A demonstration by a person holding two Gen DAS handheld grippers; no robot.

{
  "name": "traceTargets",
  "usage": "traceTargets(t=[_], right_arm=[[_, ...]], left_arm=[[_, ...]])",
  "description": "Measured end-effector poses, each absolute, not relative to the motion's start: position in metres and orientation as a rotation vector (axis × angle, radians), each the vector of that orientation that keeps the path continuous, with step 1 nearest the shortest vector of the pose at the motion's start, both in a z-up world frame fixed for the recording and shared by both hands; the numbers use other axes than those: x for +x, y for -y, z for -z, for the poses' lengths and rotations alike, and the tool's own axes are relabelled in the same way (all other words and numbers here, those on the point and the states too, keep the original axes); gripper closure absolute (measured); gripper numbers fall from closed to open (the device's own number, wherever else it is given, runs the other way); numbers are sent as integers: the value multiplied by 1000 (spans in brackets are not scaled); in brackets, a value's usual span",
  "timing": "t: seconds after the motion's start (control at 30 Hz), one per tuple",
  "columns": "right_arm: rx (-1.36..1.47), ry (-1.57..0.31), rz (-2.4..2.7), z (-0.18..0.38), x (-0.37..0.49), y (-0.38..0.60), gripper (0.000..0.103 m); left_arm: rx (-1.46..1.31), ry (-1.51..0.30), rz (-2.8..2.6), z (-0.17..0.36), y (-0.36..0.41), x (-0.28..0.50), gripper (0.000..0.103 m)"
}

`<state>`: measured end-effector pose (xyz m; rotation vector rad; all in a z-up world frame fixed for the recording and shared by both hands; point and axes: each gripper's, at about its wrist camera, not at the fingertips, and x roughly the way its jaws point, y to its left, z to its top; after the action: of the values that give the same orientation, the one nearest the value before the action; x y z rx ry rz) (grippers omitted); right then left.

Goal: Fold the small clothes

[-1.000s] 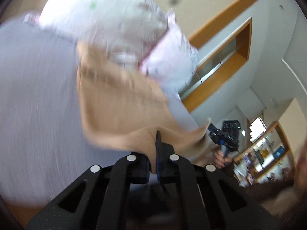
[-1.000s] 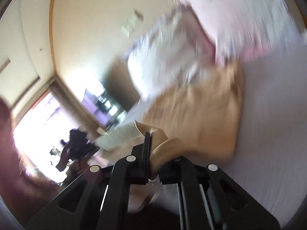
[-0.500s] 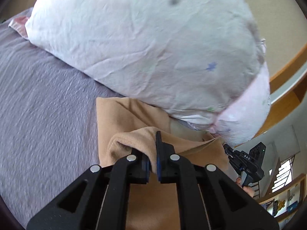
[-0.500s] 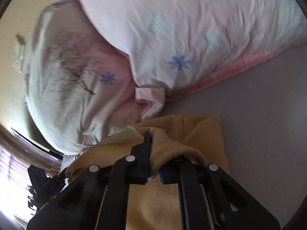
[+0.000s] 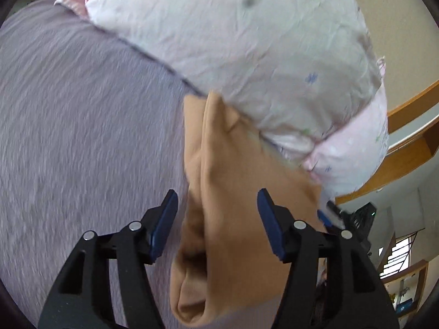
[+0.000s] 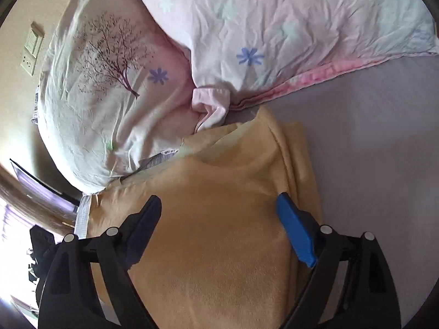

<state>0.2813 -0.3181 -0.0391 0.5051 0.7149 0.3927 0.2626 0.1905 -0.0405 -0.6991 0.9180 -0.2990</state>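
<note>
The left gripper [image 5: 216, 224] is made of black plastic, with two thick arms shaped like open triangles. Round silver screws are seen on each arm. Flat dark blue pads [image 5: 270, 226] are fixed inside its tips. The right gripper [image 6: 219, 230] is built the same, with one bright blue pad [image 6: 296, 235] clearly shown.

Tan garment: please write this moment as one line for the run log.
left gripper: open | right gripper: open | tan garment: folded, on purple bedsheet, far edge at pillows
</note>
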Motion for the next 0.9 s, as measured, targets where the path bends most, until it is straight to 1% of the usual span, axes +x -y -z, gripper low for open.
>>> traceTargets(t=[0.03, 0.07, 0.13, 0.17, 0.2, 0.23, 0.33, 0.47, 0.57, 0.6, 0.67, 0.73, 0.8, 0.87, 0.9], right_arm=[[528, -698, -411, 38, 279, 321, 15], [561, -642, -455, 35, 269, 327, 14], [573, -550, -474, 30, 252, 336, 9], [577, -500, -472, 30, 244, 342, 8], [583, -481, -471, 31, 241, 347, 8], [595, -478, -472, 33, 241, 352, 8], [679, -476, -486, 31, 242, 376, 8], [722, -418, -470, 20, 234, 388, 8], [762, -379, -458, 16, 231, 392, 8], [771, -370, -452, 17, 228, 397, 8], [785, -362, -436, 18, 224, 406, 8], [795, -372, -404, 22, 224, 413, 8], [798, -400, -377, 27, 226, 419, 8], [792, -434, -362, 30, 229, 423, 8], [788, -454, -365, 32, 230, 422, 8]], left_arm=[[-690, -926, 299, 44, -188, 259, 44], [-663, -943, 292, 47, -182, 258, 44], [-623, -932, 283, 48, -172, 260, 47], [-600, -935, 264, 49, -166, 260, 55], [-605, -948, 251, 51, -163, 261, 79], [-630, -957, 249, 55, -163, 263, 84], [-662, -925, 240, 47, -160, 263, 86], [-680, -832, 328, 2, -138, 257, 87], [-596, -780, 444, -37, -77, 262, 87], [-569, -775, 502, -45, -46, 267, 87], [-534, -791, 606, -46, 15, 278, 87], [-521, -836, 706, -34, 74, 291, 84], [-552, -891, 810, -21, 115, 300, 83], [-634, -901, 911, -14, 122, 302, 83], [-649, -892, 918, -14, 116, 298, 81]])
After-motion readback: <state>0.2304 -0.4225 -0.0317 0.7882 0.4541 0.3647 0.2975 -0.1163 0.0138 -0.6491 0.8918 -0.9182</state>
